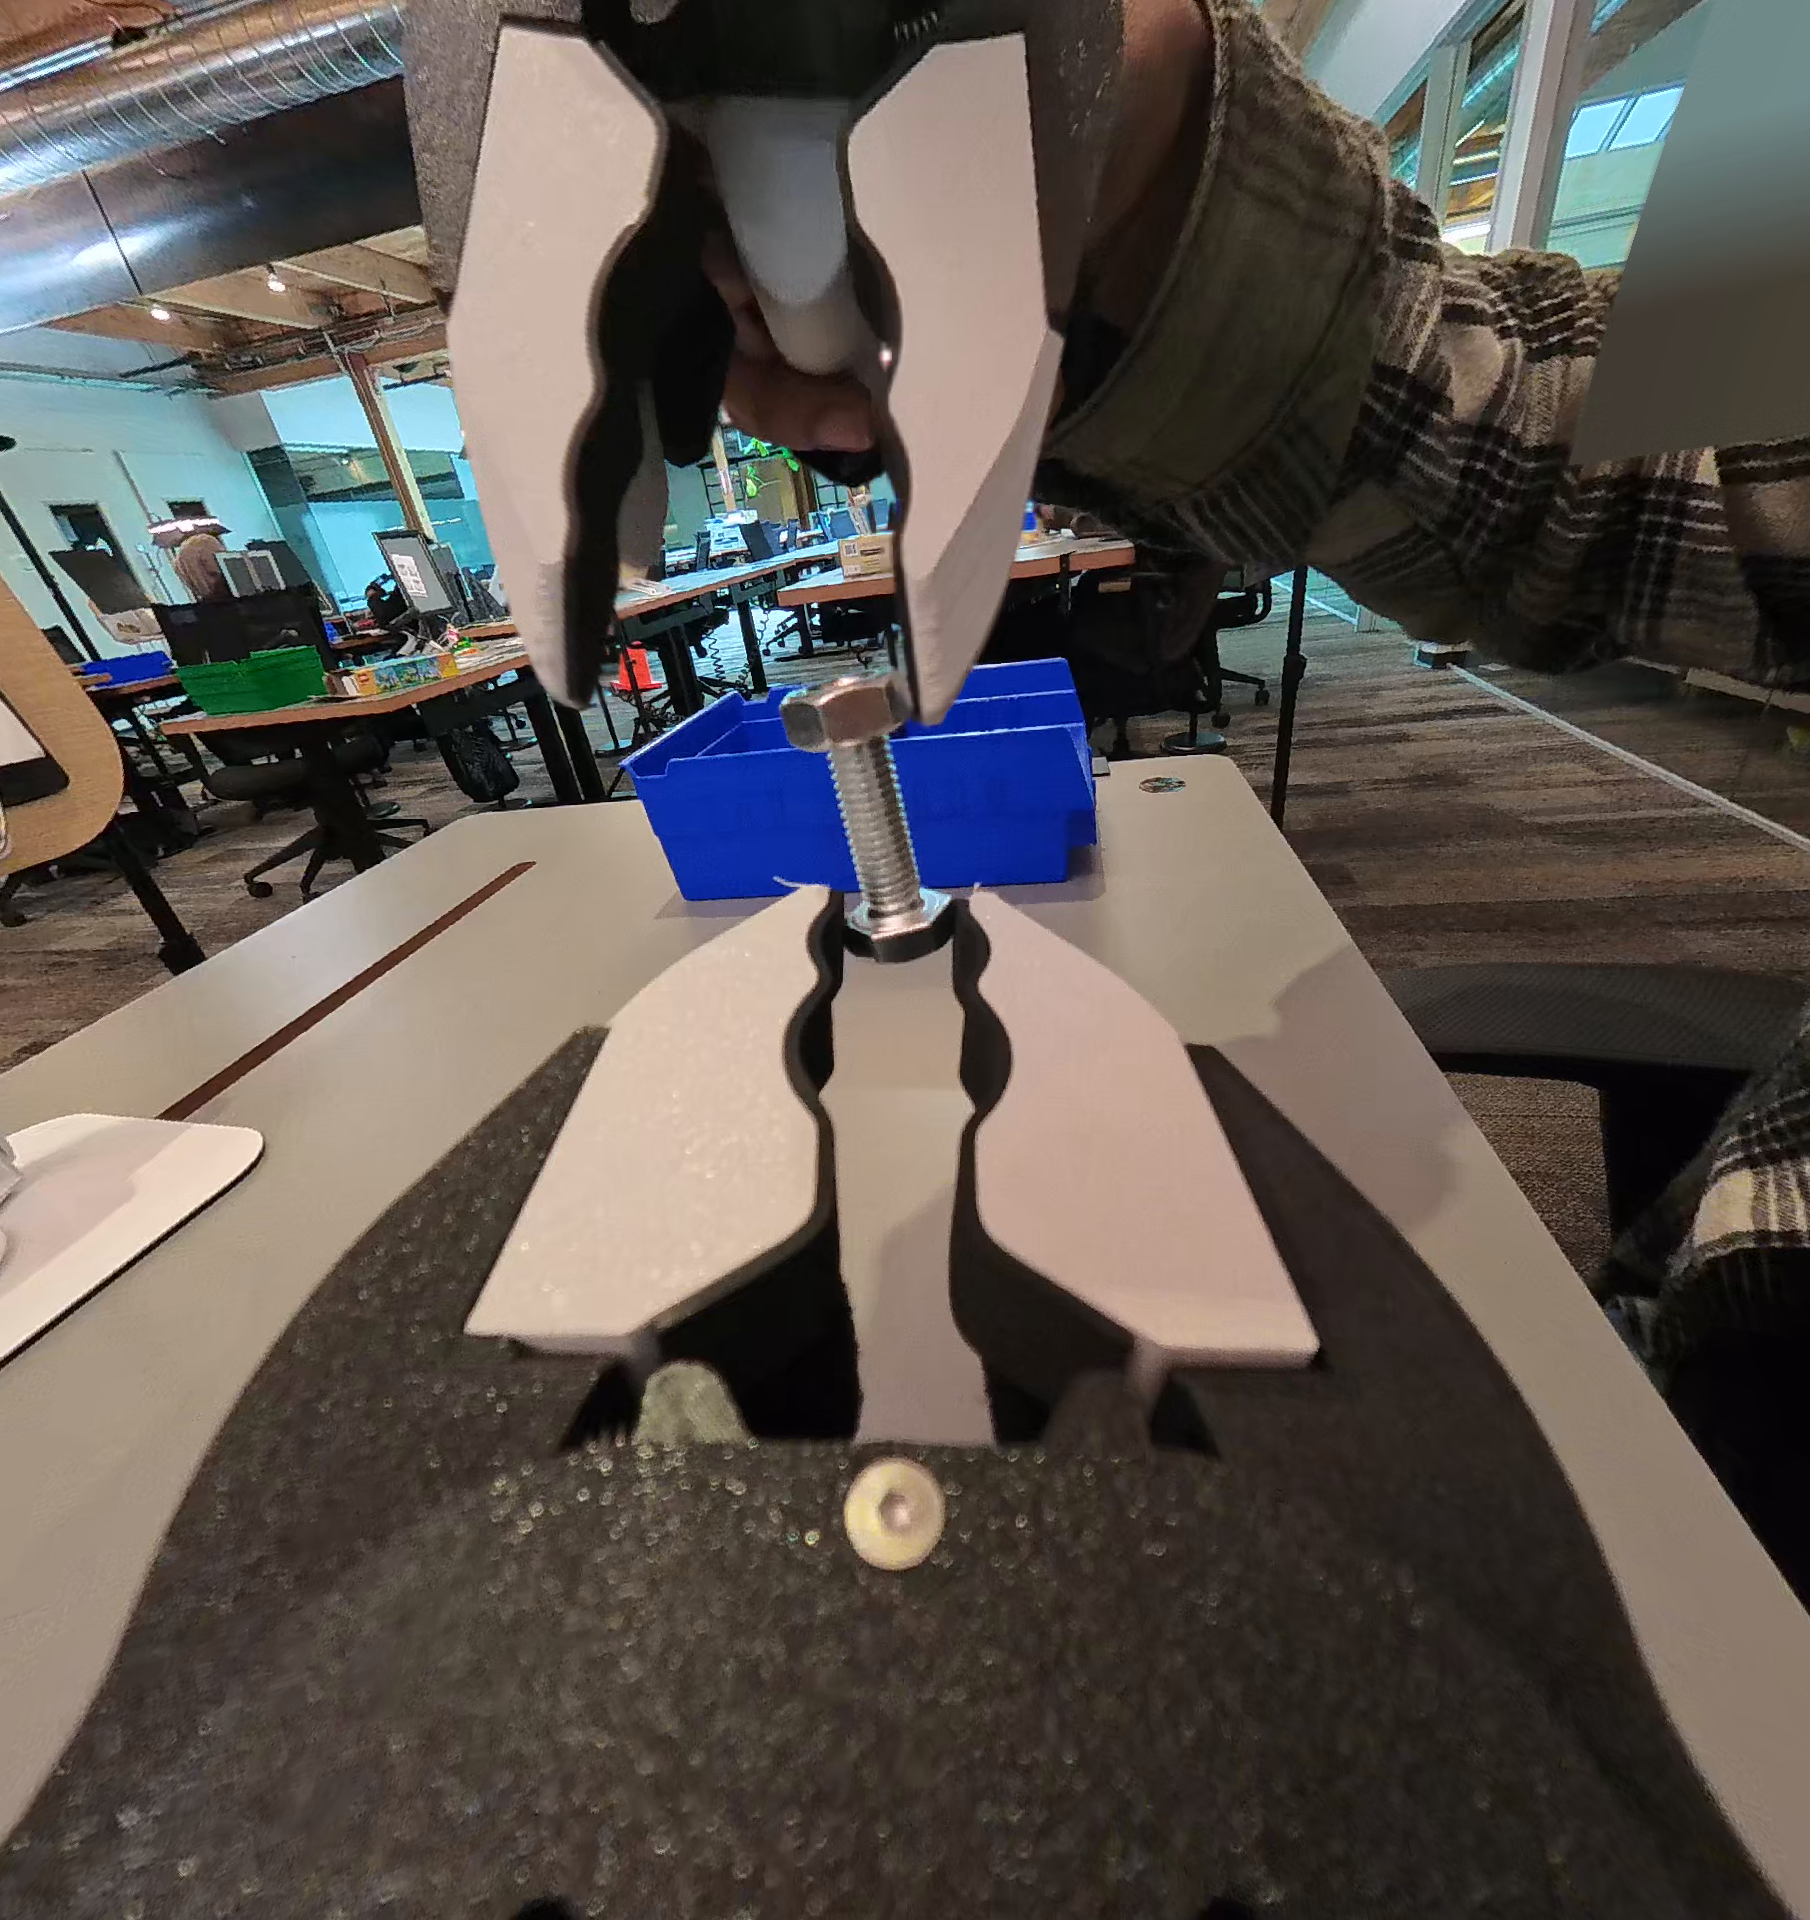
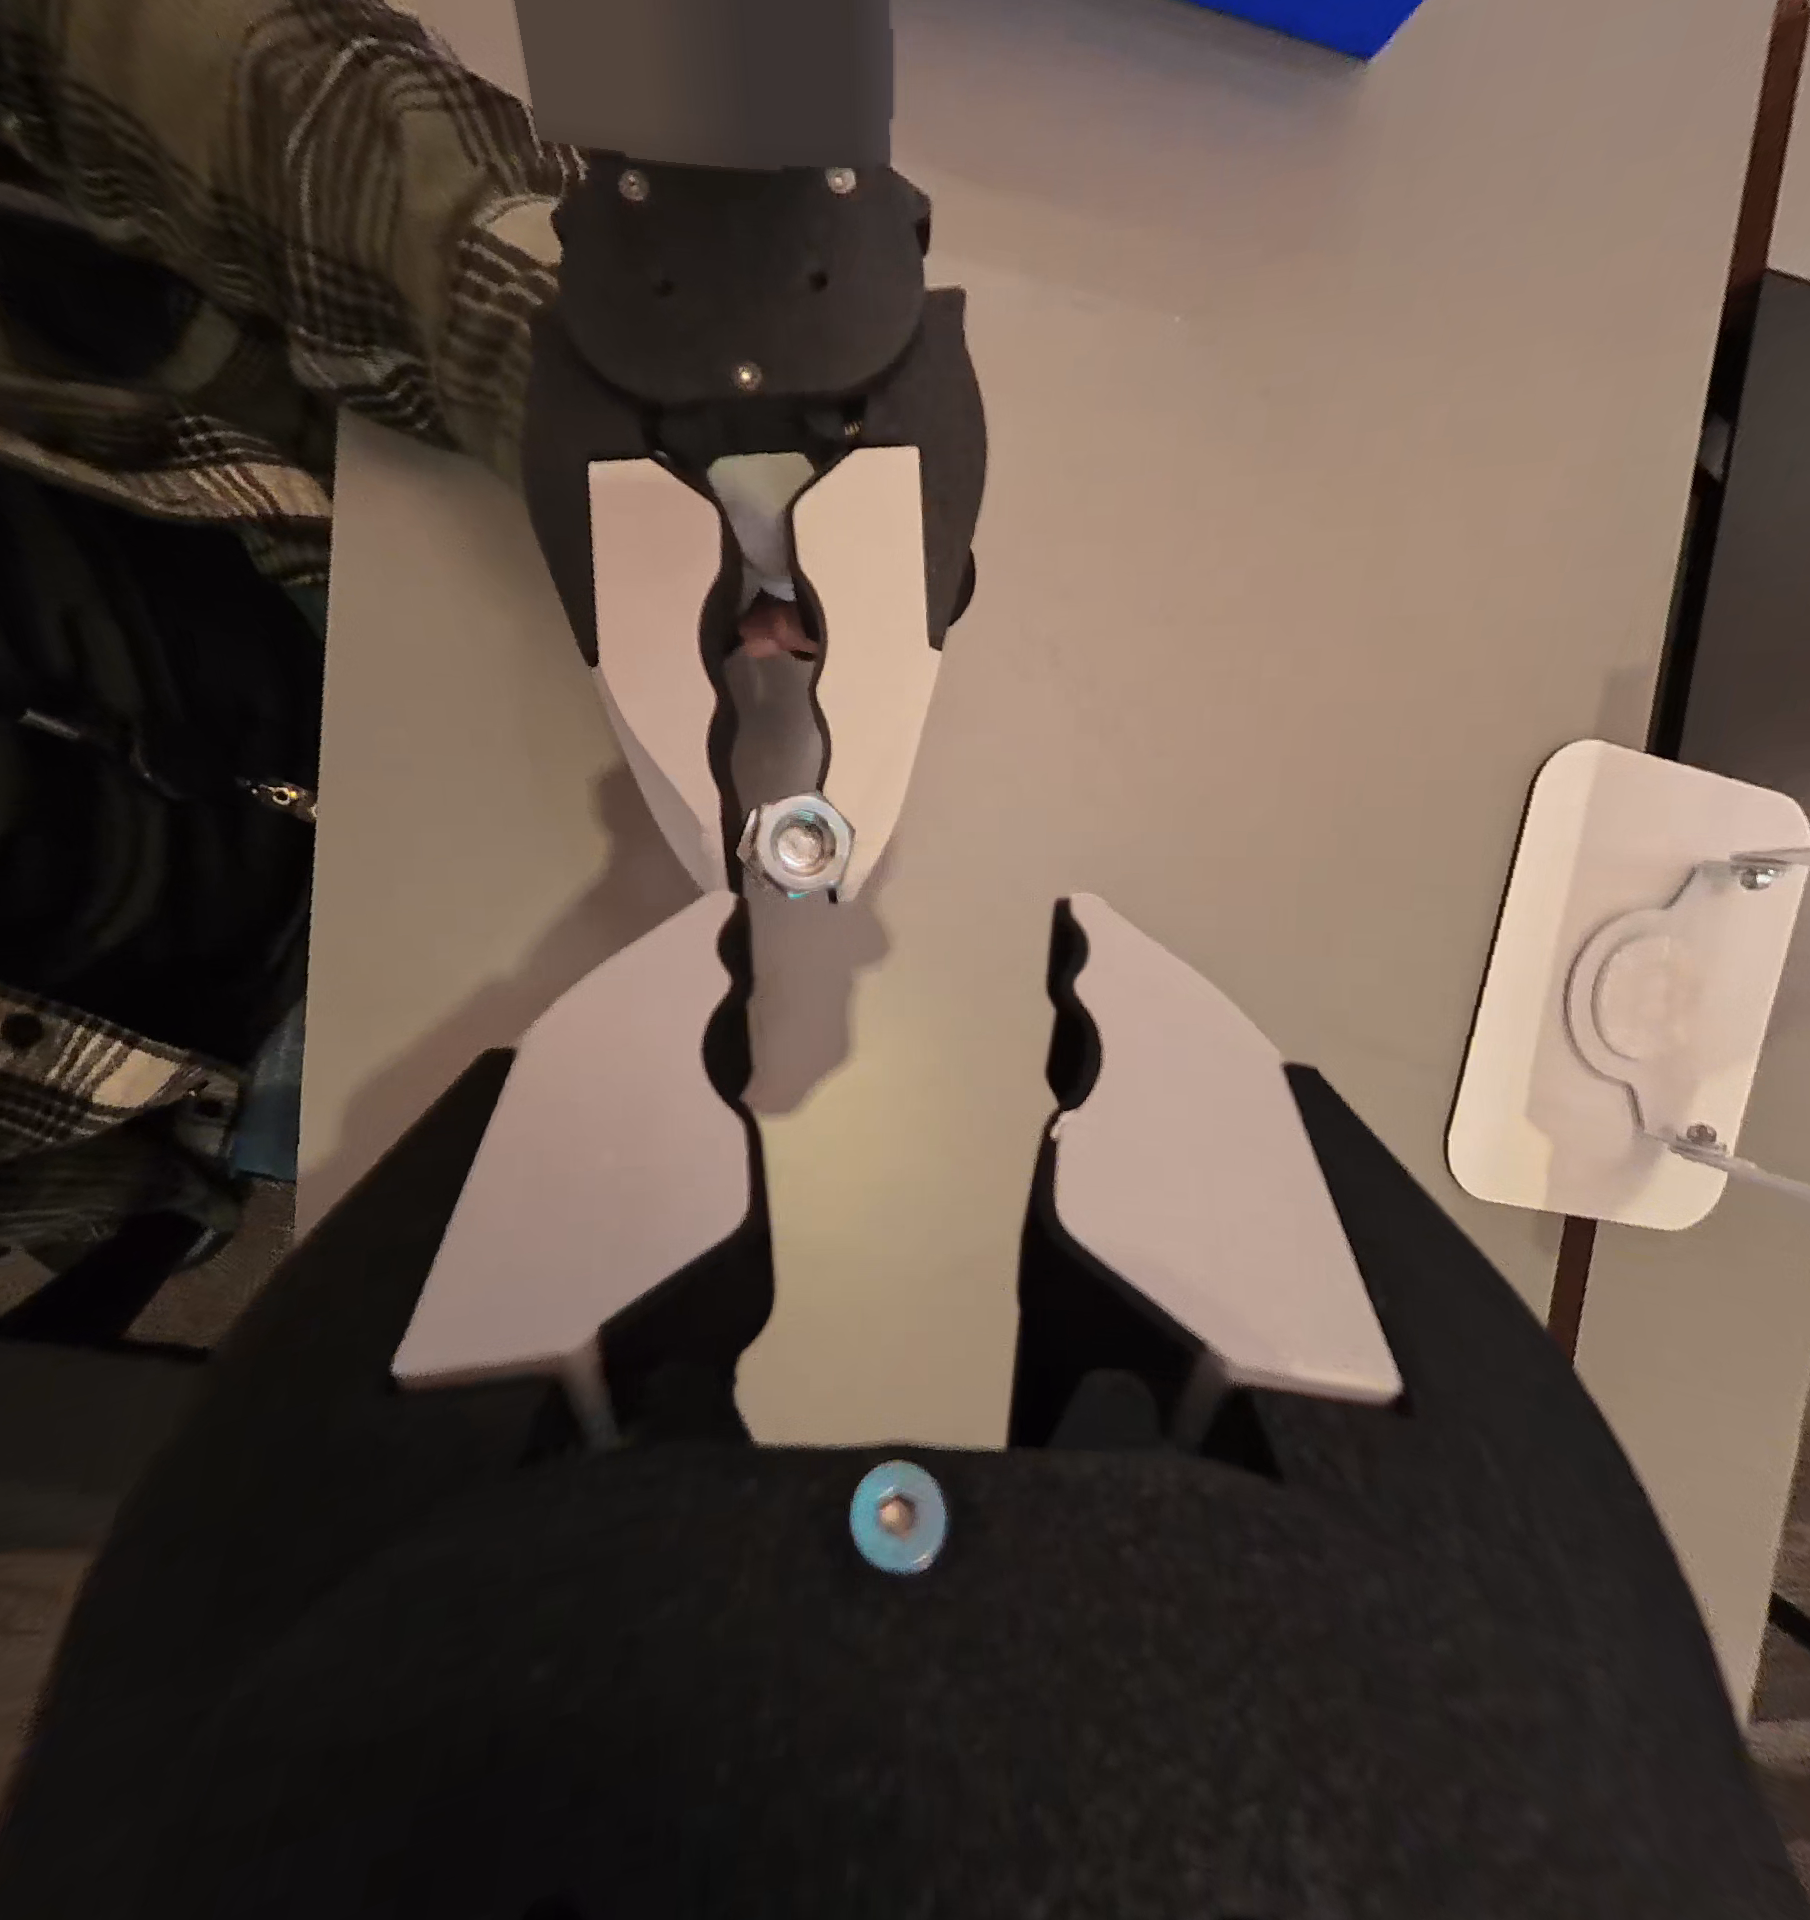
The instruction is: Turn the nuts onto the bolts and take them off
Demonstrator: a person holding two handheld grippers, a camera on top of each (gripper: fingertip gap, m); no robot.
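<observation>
Left tool (image 1: 893,914) pinching nut (image 1: 897,920) on upright bolt (image 1: 865,800); right tool (image 2: 896,914) spread above bolt head, over grey bench (image 1: 1244,935).

The right claw (image 2: 896,914) points down at the grey bench (image 2: 1244,520) with its two pale fingers (image 2: 610,1143) spread wide apart and nothing between them. Just beyond their tips, the left claw (image 2: 799,847) reaches in from the far side, its fingers pinched against a silver nut (image 2: 776,844) with the bolt (image 2: 803,837) end showing in its middle. A plaid sleeve (image 2: 257,239) lies at the upper left. A white plate (image 2: 1628,977) with a clear bracket rests at the bench's right edge.
</observation>
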